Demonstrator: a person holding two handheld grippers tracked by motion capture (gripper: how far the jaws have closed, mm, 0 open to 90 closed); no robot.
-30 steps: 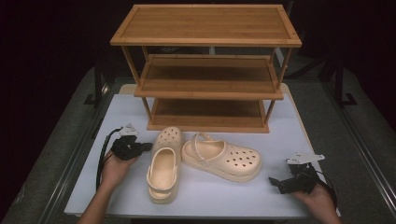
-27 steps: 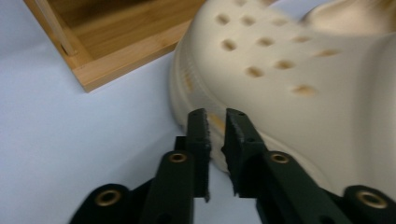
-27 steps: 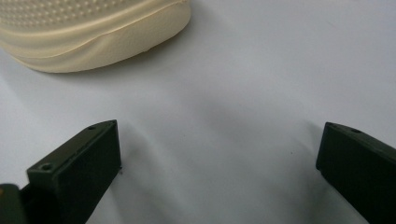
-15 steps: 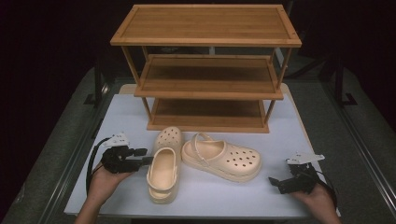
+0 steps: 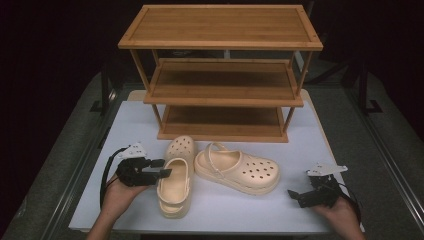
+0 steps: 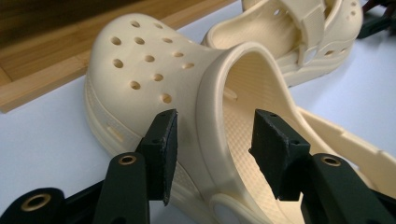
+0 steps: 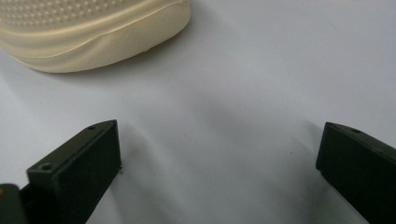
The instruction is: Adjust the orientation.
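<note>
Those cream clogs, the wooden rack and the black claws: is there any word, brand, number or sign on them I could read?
No readable text anywhere.
Left clog: a round boss by the strap is blank or too blurred to read.
Right clog: no lettering shows.
Wooden rack: bare wood.
Left claw and right claw: plain black, no marks.

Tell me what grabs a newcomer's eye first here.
A pair of cream clogs on the white table: the left clog lies lengthwise, the right clog crosswise beside it. The left gripper straddles the left clog's side wall, jaws open. Behind stands a three-tier wooden rack, its shelves bare.
</note>
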